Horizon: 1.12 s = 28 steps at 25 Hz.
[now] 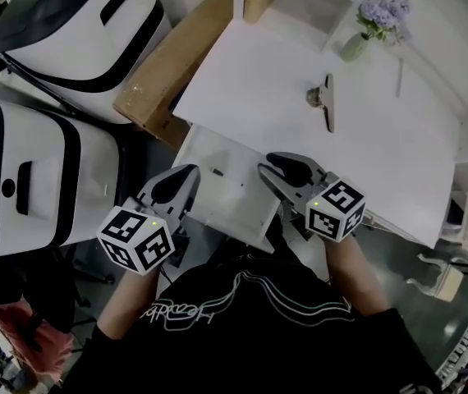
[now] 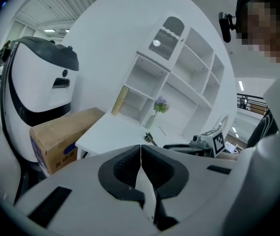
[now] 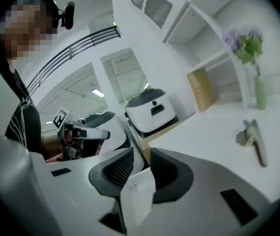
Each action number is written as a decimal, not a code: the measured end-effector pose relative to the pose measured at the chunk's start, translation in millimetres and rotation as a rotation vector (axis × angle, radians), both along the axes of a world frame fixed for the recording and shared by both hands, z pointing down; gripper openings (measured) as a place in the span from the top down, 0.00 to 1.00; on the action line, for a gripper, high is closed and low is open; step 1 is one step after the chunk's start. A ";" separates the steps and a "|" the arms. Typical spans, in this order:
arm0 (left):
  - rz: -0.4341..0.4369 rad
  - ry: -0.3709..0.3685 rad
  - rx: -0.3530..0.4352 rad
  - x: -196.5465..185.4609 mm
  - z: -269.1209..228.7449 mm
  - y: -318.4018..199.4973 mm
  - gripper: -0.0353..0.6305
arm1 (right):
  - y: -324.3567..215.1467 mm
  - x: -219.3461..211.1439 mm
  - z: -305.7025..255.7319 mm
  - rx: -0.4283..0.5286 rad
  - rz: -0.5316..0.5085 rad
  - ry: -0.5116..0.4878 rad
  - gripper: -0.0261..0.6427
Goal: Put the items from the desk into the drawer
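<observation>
A metal clip (image 1: 326, 98) lies on the white desk (image 1: 259, 80), toward its back; it also shows in the right gripper view (image 3: 252, 136). Below the desk's front edge the white drawer (image 1: 234, 208) stands pulled out, with a small dark object (image 1: 216, 171) inside. My left gripper (image 1: 186, 175) hovers over the drawer's left side, its jaws touching at the tip (image 2: 140, 149) with nothing between them. My right gripper (image 1: 271, 169) hangs over the drawer's right side, its jaws (image 3: 142, 156) slightly apart and holding nothing.
A vase of purple flowers (image 1: 357, 43) stands at the desk's back by the white shelf unit (image 2: 179, 68). A cardboard box (image 1: 168, 64) sits left of the desk. Two large white-and-black machines (image 1: 78, 23) (image 1: 29, 179) stand further left.
</observation>
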State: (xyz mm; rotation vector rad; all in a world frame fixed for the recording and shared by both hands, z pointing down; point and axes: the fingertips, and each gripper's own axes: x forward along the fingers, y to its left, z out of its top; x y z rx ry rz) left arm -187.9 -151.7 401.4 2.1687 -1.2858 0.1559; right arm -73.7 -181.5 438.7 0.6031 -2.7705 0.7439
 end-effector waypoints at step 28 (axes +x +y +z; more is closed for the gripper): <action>0.218 -0.015 0.028 145.1 -18.1 -94.3 0.91 | -156.7 160.1 3.3 0.244 0.357 0.350 0.66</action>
